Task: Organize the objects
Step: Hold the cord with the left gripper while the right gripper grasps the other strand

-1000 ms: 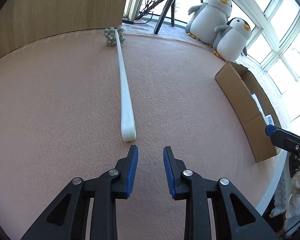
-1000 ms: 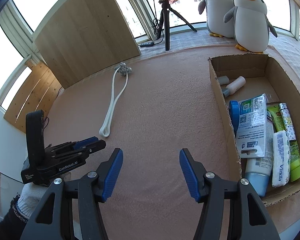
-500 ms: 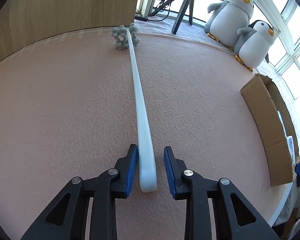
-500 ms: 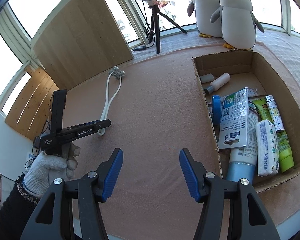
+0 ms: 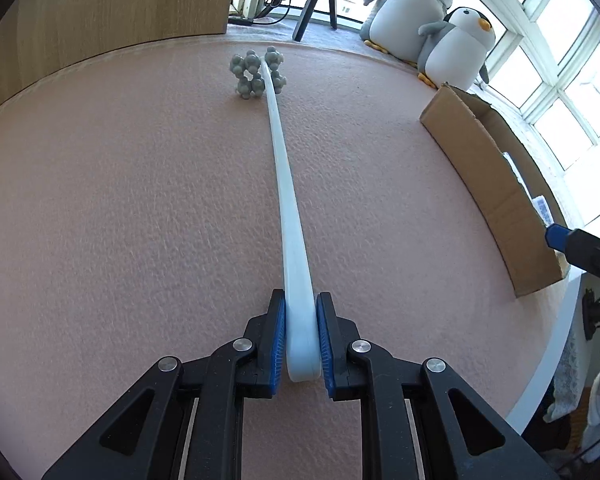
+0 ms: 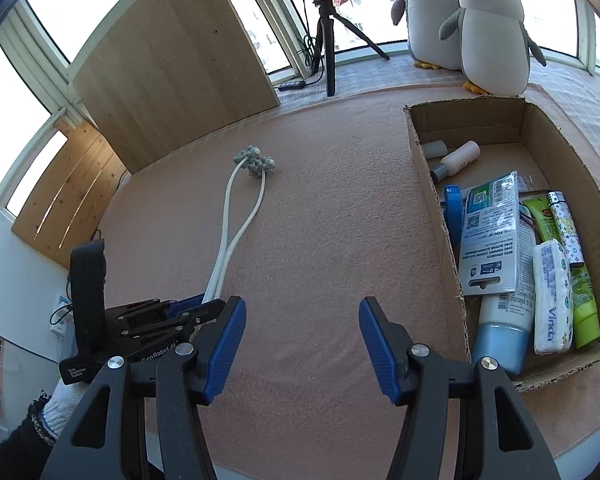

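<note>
The left claw (image 5: 301, 340) grips the near end of the white massager (image 5: 288, 216), the right claw (image 6: 302, 344) gapes empty; next, lift it rightward into the box (image 6: 436, 216).

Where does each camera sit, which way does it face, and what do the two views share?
Left wrist: on the left tool, looking along the white massager it clamps; its own fingers show.
Right wrist: on the open right tool, facing the pink mat and cardboard box; its fingers and a gloved hand show.
Shared: massager, box, plush penguins, and each view shows the other tool.
</note>
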`<control>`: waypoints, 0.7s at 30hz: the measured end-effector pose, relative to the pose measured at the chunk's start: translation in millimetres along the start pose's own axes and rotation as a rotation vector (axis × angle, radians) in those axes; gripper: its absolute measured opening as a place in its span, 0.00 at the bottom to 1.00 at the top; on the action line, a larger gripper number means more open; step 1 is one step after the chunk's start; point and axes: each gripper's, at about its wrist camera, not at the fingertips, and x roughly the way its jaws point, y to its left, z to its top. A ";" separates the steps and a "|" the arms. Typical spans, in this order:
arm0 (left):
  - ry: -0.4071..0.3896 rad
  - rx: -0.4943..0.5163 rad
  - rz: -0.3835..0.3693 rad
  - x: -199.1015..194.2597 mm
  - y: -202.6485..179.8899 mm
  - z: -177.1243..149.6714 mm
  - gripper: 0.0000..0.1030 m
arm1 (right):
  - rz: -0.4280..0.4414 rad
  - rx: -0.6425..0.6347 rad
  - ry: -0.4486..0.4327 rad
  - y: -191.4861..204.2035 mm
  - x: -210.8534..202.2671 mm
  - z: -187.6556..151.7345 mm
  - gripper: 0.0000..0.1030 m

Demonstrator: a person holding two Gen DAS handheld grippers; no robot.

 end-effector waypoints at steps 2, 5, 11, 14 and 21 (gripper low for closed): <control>0.013 0.022 -0.013 -3.0 -13.4 -12.9 0.16 | 0.004 -0.007 0.006 3.8 2.8 0.5 0.53; 0.041 0.034 -0.050 -8.8 -27.6 -24.9 0.18 | 0.006 -0.013 0.011 7.4 5.7 1.5 0.53; -0.016 0.008 -0.099 -34.8 -28.7 -5.9 0.27 | 0.002 0.008 0.009 4.7 6.0 1.3 0.53; -0.051 -0.020 -0.095 -37.5 -17.3 18.2 0.27 | -0.002 0.028 0.004 -1.0 3.6 0.6 0.53; -0.022 -0.055 -0.146 -12.0 -8.3 61.4 0.27 | -0.039 0.068 -0.030 -17.4 -13.4 -4.5 0.53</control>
